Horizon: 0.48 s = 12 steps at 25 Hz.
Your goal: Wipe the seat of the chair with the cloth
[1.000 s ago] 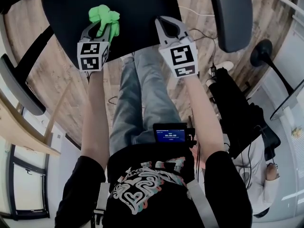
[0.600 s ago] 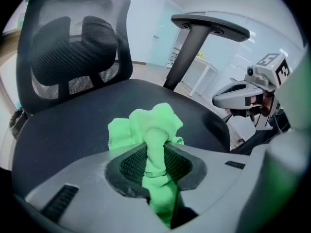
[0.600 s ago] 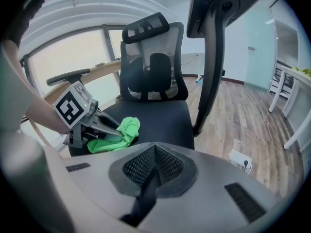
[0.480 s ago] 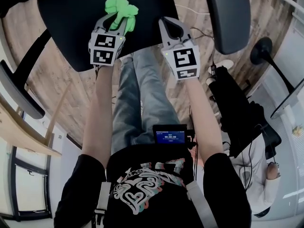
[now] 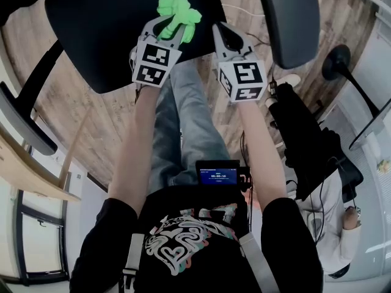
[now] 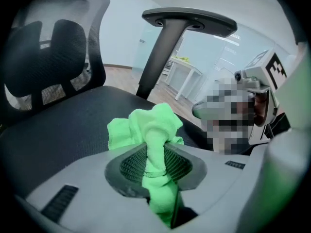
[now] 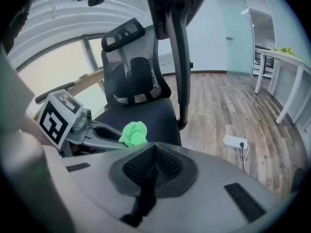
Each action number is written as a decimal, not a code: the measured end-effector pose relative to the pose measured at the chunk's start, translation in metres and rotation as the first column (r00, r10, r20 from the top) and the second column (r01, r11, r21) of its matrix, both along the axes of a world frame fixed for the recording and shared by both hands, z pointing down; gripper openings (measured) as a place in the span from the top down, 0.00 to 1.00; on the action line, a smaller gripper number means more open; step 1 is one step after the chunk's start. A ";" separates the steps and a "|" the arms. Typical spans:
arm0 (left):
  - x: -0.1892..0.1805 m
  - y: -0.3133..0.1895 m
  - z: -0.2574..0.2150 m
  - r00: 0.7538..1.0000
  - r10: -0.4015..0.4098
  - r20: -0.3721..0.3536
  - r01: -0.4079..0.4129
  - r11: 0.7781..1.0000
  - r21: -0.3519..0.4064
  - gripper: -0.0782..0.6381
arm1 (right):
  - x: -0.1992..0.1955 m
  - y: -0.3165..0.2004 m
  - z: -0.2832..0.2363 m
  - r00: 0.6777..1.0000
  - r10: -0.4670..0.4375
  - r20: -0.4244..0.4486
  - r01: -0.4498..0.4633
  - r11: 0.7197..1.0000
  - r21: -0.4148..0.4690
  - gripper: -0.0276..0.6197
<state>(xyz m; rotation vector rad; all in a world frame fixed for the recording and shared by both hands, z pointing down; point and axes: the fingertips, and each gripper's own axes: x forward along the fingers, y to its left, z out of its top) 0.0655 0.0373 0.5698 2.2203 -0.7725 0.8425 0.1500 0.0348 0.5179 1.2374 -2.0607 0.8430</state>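
Note:
The bright green cloth [image 5: 178, 14] is bunched and pinched in my left gripper [image 5: 166, 29], which is shut on it at the right front part of the black chair seat [image 5: 104, 29]. In the left gripper view the cloth [image 6: 148, 127] bulges past the closed jaws of that gripper [image 6: 156, 154], low over the seat [image 6: 53, 135]. My right gripper [image 5: 223, 34] is beside it, just off the seat's front right edge, shut with nothing in it. The right gripper view looks past its closed jaws [image 7: 152, 154] to the cloth [image 7: 133, 132] and seat [image 7: 155, 114].
The chair's right armrest [image 5: 287, 17] stands close to the right gripper, the left armrest [image 5: 24, 118] far left. The mesh backrest [image 6: 43, 57] rises beyond the seat. A second chair's base [image 5: 338, 67], a black bag [image 5: 305, 142] and a power strip [image 7: 235, 141] are on the wooden floor.
My left gripper has carried the cloth to the right and farther across the seat. The right gripper has shifted slightly right and stays shut.

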 end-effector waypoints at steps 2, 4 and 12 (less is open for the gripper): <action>0.007 0.002 -0.002 1.000 0.018 -0.010 -0.018 1.000 0.005 0.76 | 0.004 0.000 0.000 1.000 0.015 -0.001 -0.015 1.000 -0.001 0.95; 0.014 0.004 -0.003 0.999 0.034 -0.019 -0.034 0.999 0.009 0.76 | 0.006 0.001 0.001 1.000 0.017 -0.008 -0.017 1.000 0.000 0.95; 0.022 0.006 -0.006 0.998 0.054 -0.023 -0.053 0.998 0.020 0.76 | -0.002 0.000 0.003 1.000 0.004 -0.006 -0.004 1.000 -0.004 0.95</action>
